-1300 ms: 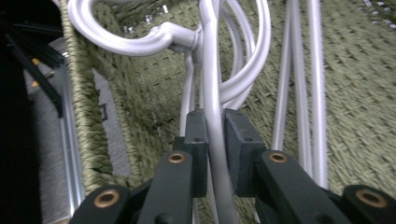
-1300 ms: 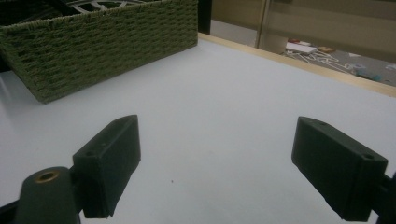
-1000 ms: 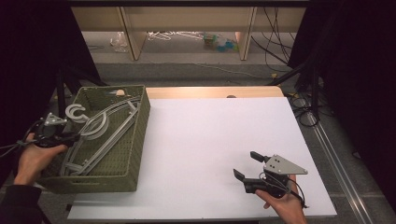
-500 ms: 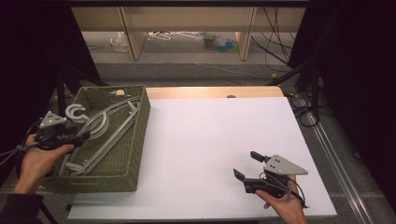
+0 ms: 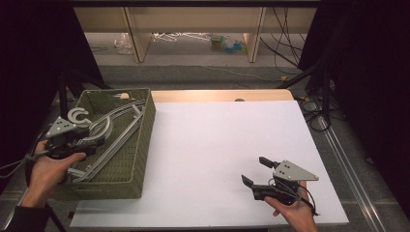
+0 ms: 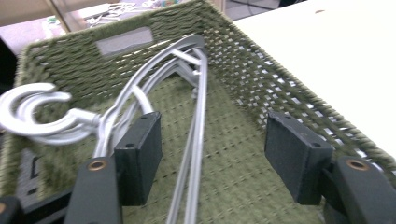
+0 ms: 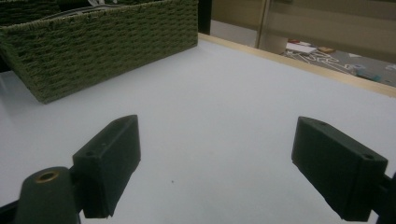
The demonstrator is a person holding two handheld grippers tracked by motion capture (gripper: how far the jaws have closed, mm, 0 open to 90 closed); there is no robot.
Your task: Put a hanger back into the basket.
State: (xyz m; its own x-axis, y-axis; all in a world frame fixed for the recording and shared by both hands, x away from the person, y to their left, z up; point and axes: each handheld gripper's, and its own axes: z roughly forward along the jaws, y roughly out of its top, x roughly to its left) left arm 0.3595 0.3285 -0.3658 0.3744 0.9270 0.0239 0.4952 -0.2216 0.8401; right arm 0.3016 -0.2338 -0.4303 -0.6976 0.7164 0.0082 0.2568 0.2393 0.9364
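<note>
The left claw [image 5: 92,141], gripped in a hand at the basket's [image 5: 140,159] near-left corner, hangs spread over grey hangers [image 5: 113,130] lying inside the green woven basket. The right claw [image 5: 256,171], jaws wide apart, rests low on the white desk [image 5: 217,140], well apart.

Olive-green woven basket [image 5: 138,145] with an open lattice weave along its upper wall and a grey label plate [image 6: 124,40] at 12 o'clock. Pale silver-grey hangers [image 6: 198,121] inside it. Left gripper [image 6: 212,154] and right gripper [image 7: 217,168]: matte black jaws with brass-coloured pivots, grey three-cornered plates. White table [image 5: 217,145] with a light wood edge [image 5: 217,95] at 12 o'clock.
</note>
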